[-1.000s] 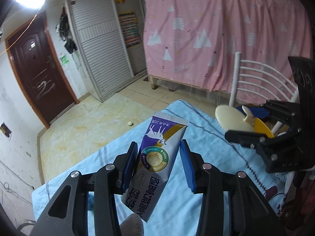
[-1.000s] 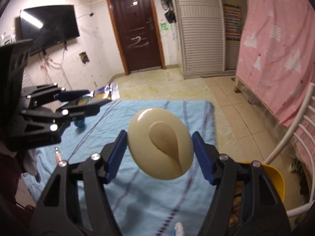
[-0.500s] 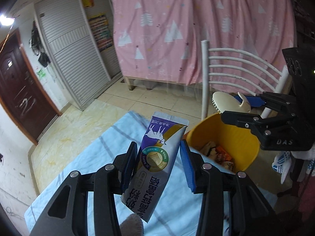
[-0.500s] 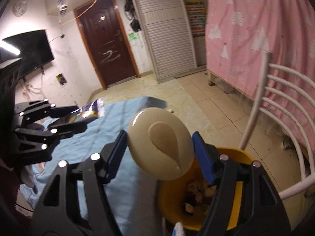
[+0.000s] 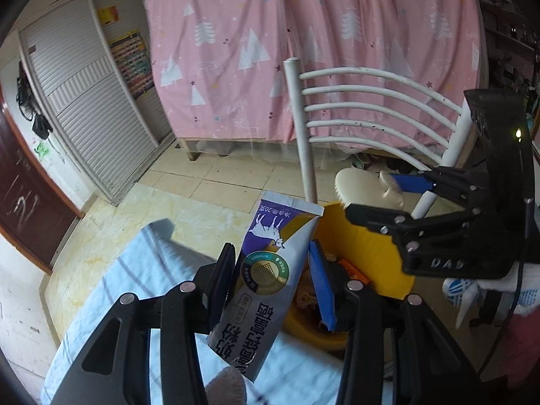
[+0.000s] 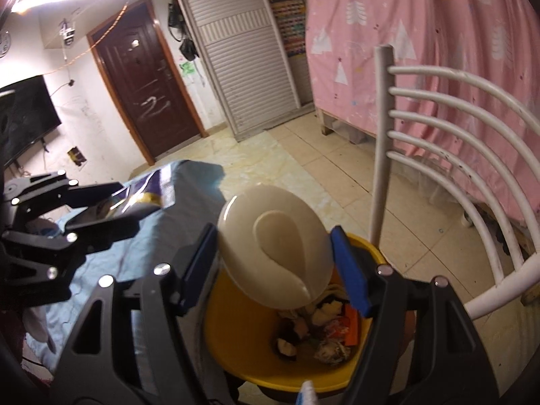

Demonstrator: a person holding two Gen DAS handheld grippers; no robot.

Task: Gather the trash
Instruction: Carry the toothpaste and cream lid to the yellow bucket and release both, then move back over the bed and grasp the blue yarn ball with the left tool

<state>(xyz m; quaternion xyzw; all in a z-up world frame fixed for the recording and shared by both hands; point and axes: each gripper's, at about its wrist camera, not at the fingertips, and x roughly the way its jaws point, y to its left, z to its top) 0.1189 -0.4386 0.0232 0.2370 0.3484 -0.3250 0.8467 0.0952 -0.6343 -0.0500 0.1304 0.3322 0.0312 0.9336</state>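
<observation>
My left gripper (image 5: 271,280) is shut on a purple and silver packet (image 5: 266,280) with a white goat print, held upright near the edge of the yellow trash bin (image 5: 368,246). My right gripper (image 6: 275,256) is shut on a cream oval plastic lid (image 6: 273,246), held directly over the yellow bin (image 6: 236,341), which holds wrappers and scraps. The right gripper (image 5: 374,199) with the lid also shows at the right of the left wrist view. The left gripper (image 6: 135,207) with the packet shows at the left of the right wrist view.
A white metal chair (image 5: 371,114) stands just behind the bin. The table has a light blue cloth (image 5: 135,280). A pink curtain (image 5: 303,50) hangs behind the chair. A dark door (image 6: 145,77) and a shuttered cabinet (image 6: 243,60) stand on the far wall.
Both grippers have swung to the right, from over the blue cloth to the yellow bin. The lid now hangs over the bin and the packet sits near its rim.
</observation>
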